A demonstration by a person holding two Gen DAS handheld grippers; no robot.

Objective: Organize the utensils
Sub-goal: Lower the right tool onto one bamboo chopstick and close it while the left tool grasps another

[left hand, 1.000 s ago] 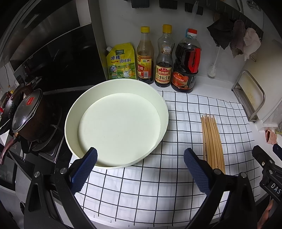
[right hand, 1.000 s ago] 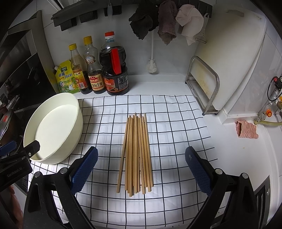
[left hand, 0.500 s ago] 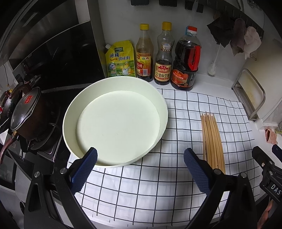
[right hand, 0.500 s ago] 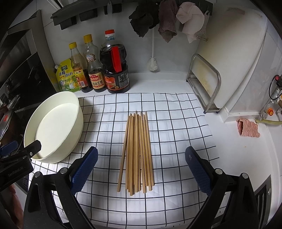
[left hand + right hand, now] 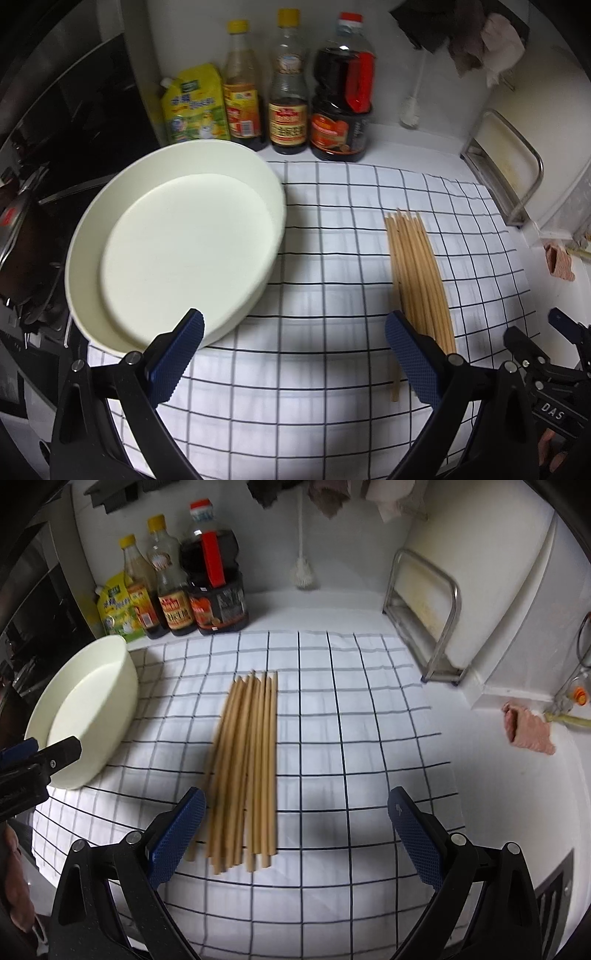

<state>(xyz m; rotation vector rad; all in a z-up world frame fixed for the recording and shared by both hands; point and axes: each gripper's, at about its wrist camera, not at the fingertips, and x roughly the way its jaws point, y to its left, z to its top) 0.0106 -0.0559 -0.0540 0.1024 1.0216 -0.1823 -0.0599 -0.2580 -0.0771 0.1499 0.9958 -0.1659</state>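
Several wooden chopsticks (image 5: pixel 245 764) lie side by side on a white checked cloth (image 5: pixel 351 709); in the left wrist view the chopsticks (image 5: pixel 417 273) sit right of centre. A round cream basin (image 5: pixel 177 240) rests at the cloth's left end, and the basin (image 5: pixel 88 712) holds nothing. My left gripper (image 5: pixel 295 358) is open above the cloth between basin and chopsticks. My right gripper (image 5: pixel 295 834) is open, its left finger beside the near ends of the chopsticks, nothing between its jaws.
Sauce bottles (image 5: pixel 288 92) and a yellow pouch (image 5: pixel 194 107) line the back wall. A metal rack (image 5: pixel 424 616) with a white board stands at right, a pink rag (image 5: pixel 528 731) beyond it. A stove with a pot (image 5: pixel 22 236) lies left.
Both grippers have shifted right and closer to the cloth; the chopsticks now sit nearer my left gripper's right finger and against my right gripper's left finger. Both remain open.
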